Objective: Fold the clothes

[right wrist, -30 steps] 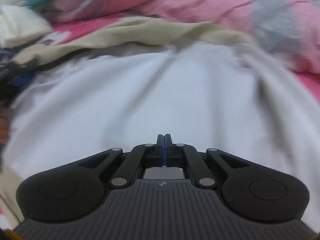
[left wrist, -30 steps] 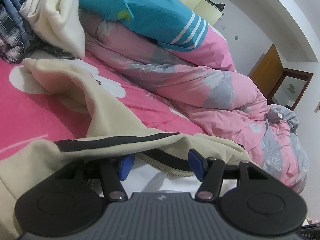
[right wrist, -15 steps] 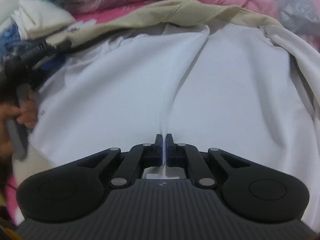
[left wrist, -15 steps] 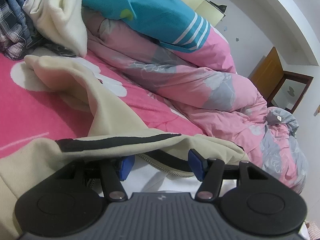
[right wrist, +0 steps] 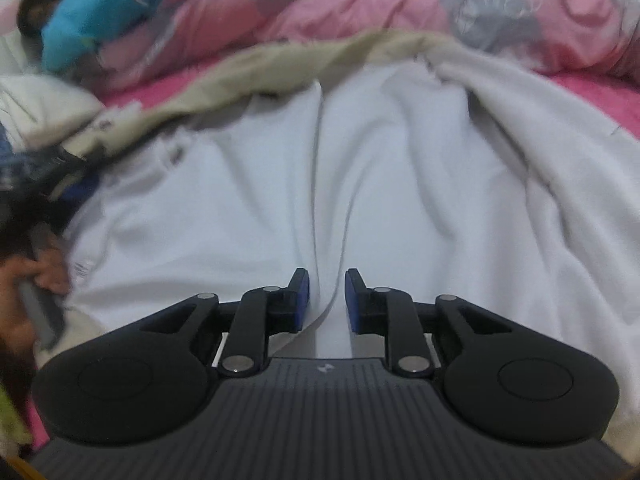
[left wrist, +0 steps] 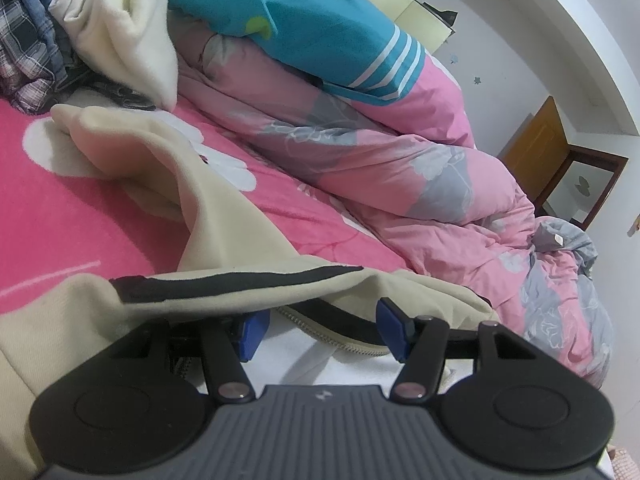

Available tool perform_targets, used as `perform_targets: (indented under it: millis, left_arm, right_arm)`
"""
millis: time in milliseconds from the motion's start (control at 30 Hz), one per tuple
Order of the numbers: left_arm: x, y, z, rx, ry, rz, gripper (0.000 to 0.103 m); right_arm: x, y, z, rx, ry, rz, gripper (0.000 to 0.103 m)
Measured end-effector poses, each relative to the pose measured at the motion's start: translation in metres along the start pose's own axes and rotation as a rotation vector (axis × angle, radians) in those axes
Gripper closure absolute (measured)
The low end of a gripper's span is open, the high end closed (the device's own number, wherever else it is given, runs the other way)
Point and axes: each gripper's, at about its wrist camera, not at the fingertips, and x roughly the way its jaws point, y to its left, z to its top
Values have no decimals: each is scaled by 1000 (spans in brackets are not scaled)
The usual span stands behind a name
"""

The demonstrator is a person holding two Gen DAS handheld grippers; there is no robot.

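A beige jacket (left wrist: 224, 216) with a black stripe (left wrist: 224, 284) lies spread on the pink bed; its sleeve reaches toward the far left. My left gripper (left wrist: 322, 328) is open at the jacket's zip edge, its left finger tucked under the beige flap, with white lining (left wrist: 308, 360) below it. In the right wrist view the white lining (right wrist: 240, 200) fills the middle, and the beige edge (right wrist: 280, 68) runs along the far side. My right gripper (right wrist: 326, 296) is open just over the lining, with a raised crease of white cloth running loose between its fingers.
A pink and grey quilt (left wrist: 380, 168) is heaped along the far side with a blue striped cloth (left wrist: 312, 20) on top. A cream garment (left wrist: 124, 32) and plaid clothes (left wrist: 24, 60) pile at the far left. A hand (right wrist: 44, 276) shows at the left edge.
My right gripper has opened and let go of the white cloth it pinched. The left gripper has hardly moved and stays open.
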Motion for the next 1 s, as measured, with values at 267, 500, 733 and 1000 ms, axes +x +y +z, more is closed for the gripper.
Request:
perform_targets:
  millis: [267,500,733,1000]
  left_arm:
    - [-51,-39,11,185,69,-62,43]
    - [-109,-77,-42,544,321,-263,41]
    - [-123,-82,-95,653,450,-261,41]
    - [-130,-82,-104,674,446,-221,41]
  right_arm:
    - [-5,54,-33,-287,34,144,86]
    - [-21,25,-53,-254,194,55,86]
    - [-62,1,-51,-242,179,-53,86]
    - [7,-15,-35,-557,115,-264,87]
